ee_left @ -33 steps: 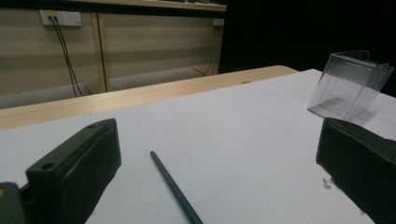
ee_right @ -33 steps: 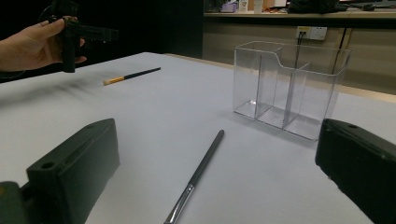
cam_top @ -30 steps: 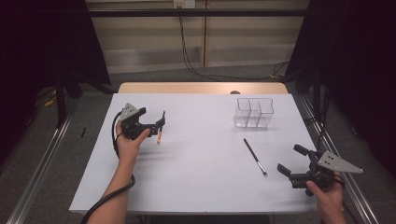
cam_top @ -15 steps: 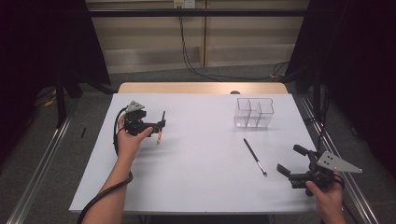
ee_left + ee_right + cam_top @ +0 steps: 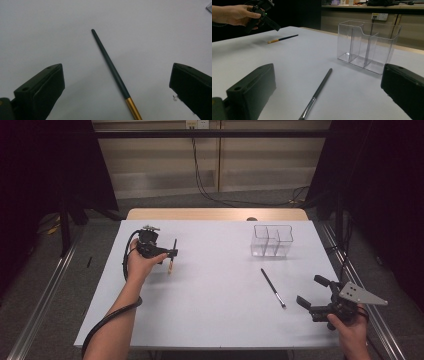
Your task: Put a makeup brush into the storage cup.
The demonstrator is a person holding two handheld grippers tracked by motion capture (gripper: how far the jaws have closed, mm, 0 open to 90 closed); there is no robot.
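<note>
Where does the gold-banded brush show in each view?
High view: gold-banded brush lies at left, just below the left claw.
Left gripper view: centre, between the open jaws.
Right gripper view: far upper left, under the left claw.
Shared landmark: the white table.

Matt white table; clear, seemingly plastic organizer.

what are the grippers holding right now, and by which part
Nothing. The left gripper hangs open over the gold-tipped brush; the right gripper is open near the silver-tipped brush.
</note>
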